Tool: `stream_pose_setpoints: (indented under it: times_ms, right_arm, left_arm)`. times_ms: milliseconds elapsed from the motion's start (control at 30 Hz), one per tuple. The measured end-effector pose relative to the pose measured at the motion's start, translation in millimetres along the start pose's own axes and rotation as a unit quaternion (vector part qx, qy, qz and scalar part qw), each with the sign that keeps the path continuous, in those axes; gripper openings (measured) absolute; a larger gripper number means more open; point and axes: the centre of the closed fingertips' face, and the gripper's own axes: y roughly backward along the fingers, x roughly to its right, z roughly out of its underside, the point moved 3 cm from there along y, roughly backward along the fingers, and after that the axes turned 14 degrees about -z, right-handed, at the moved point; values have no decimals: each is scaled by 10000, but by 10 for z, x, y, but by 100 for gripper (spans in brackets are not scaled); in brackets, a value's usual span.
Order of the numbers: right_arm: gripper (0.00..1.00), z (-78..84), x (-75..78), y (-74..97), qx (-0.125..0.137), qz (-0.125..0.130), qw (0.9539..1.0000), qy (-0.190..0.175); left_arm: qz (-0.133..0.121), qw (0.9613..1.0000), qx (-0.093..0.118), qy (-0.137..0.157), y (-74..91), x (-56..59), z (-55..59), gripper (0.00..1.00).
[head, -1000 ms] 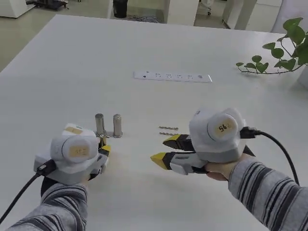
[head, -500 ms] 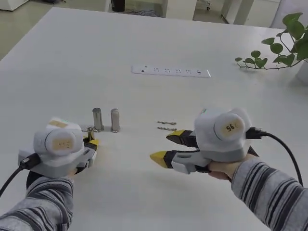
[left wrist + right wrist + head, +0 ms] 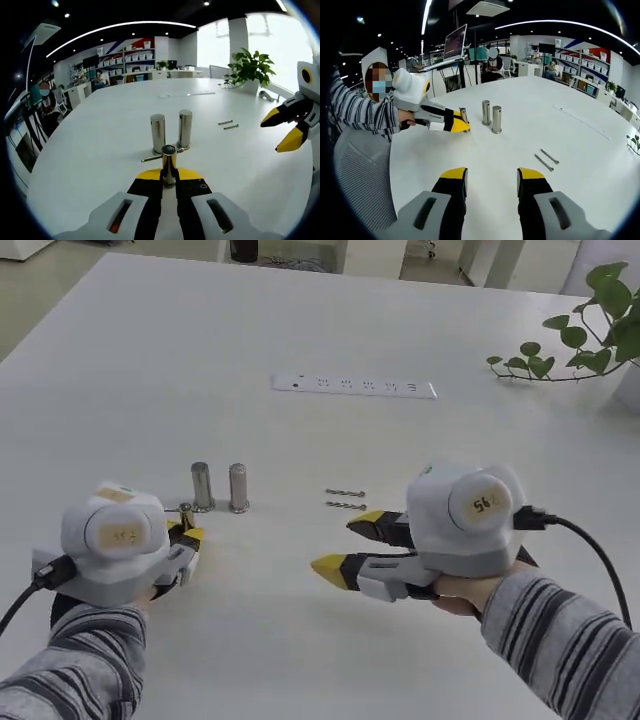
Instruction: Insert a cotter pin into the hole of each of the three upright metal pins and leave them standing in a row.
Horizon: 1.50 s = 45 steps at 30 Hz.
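Pin (image 3: 168, 159) of metal, upright, clamped in left gripper (image 3: 169, 176); right gripper (image 3: 490, 181) spread wide, empty, over counter (image 3: 300, 330).

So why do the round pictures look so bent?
Left gripper view: fisheye lens bows the table into a dome, yet the nearest metal pin looks sharp. Right gripper view: same bulge, ceiling lights curved. Head view: straight edges, soft even light, faint shadows.
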Motion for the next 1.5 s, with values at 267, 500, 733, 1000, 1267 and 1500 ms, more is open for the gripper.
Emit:
stream_pose_setpoints:
  times_ms: [267, 500, 733, 1000, 1267, 1500]
  right_arm:
    - [36, 8, -2, 21, -13, 32, 10000, -17]
    - [37, -46, 10, 14, 79, 39, 10000, -30]
    - [38, -207, 37, -55, 146, -6, 9998, 117]
    - [37, -431, 147, -218, 272, -70, 9995, 160]
    - [34, -611, 199, -470, 381, -219, 9987, 264]
    - [33, -768, 278, -719, 540, -228, 9982, 148]
  left_arm:
    - [115, 9999, -62, -9, 39, -17, 28, 16]
    - [271, 9995, 93, 140, 134, -19, -62, 39]
    - [420, 9987, 142, 269, 244, -46, -102, 54]
    - [528, 9976, 283, 351, 408, -106, -199, 71]
    - [557, 9973, 378, 296, 491, -77, -215, 79]
    - [467, 9981, 259, 310, 528, -142, -126, 81]
